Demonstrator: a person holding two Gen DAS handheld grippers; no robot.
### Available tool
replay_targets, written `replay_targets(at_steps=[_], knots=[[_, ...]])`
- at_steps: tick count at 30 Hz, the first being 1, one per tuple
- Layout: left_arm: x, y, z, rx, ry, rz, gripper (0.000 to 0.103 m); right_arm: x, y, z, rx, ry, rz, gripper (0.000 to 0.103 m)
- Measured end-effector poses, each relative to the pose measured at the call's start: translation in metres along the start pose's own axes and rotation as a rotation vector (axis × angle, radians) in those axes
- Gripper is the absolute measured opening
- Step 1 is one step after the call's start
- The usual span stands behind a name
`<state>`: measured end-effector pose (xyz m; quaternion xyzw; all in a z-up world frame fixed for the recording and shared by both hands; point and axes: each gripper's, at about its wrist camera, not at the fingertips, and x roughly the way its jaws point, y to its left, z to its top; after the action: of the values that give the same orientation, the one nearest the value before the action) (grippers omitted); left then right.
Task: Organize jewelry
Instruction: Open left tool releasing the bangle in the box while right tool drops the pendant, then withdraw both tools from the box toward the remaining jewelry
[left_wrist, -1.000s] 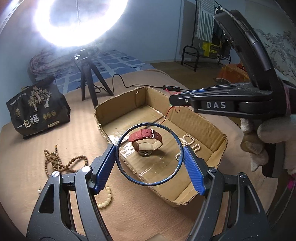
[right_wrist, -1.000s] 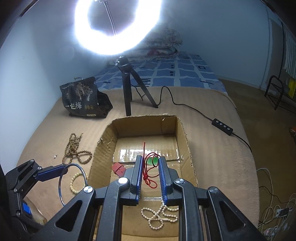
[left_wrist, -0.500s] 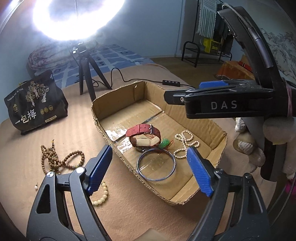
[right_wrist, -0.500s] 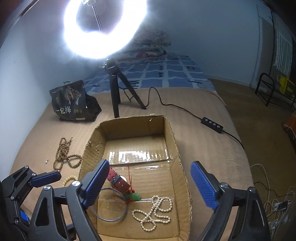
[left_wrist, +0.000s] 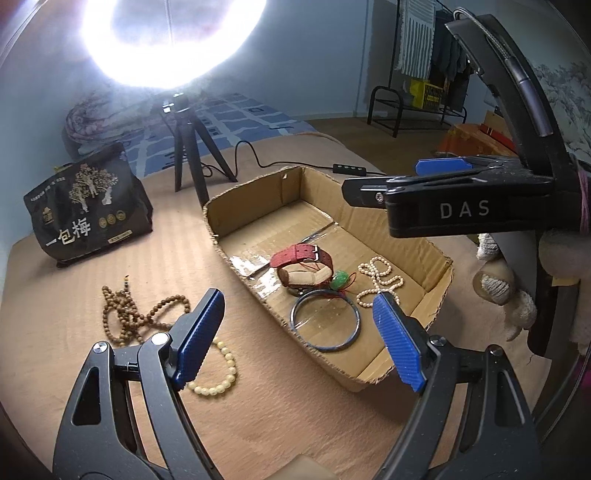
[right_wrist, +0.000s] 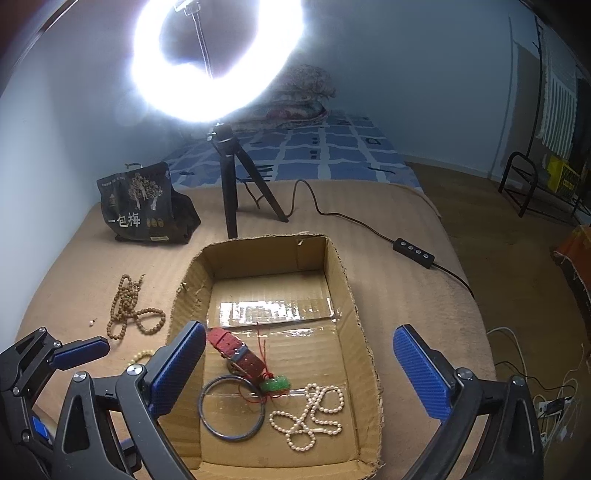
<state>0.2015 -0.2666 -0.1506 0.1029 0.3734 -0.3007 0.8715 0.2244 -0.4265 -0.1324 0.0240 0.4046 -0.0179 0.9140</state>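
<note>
An open cardboard box (left_wrist: 439, 291) (right_wrist: 364, 332) lies on the tan bed. Inside lie a red-strap watch (left_wrist: 301, 258) (right_wrist: 236, 350), a green pendant on red cord (left_wrist: 340, 280) (right_wrist: 275, 384), a blue bangle (left_wrist: 325, 319) (right_wrist: 232, 408) and a pearl necklace (left_wrist: 380, 275) (right_wrist: 310, 415). Left of the box lie a brown wooden bead string (left_wrist: 129, 314) (right_wrist: 127, 308) and a cream bead bracelet (left_wrist: 218, 373) (right_wrist: 140, 356). My left gripper (left_wrist: 299, 336) is open and empty over the box's near left wall. My right gripper (right_wrist: 299, 373) is open and empty above the box.
A ring light on a black tripod (left_wrist: 192, 155) (right_wrist: 231, 184) stands behind the box, its cable and switch (right_wrist: 413, 253) running right. A black snack bag (left_wrist: 86, 206) (right_wrist: 144, 205) sits at the back left. The bed edge drops to the floor on the right.
My left gripper opened and dropped the blue bangle into the box. My right gripper opened and released the green pendant cord beside the watch. Both grippers have drawn back a little.
</note>
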Motion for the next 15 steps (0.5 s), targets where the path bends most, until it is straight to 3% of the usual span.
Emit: replay_targets(at_steps=[15], knots=[[-0.046,0.06,-0.027,-0.069,-0.04,0.065,0.085,-0.022,0.041,0.008,-0.036,-0.032,0.028,0.103]])
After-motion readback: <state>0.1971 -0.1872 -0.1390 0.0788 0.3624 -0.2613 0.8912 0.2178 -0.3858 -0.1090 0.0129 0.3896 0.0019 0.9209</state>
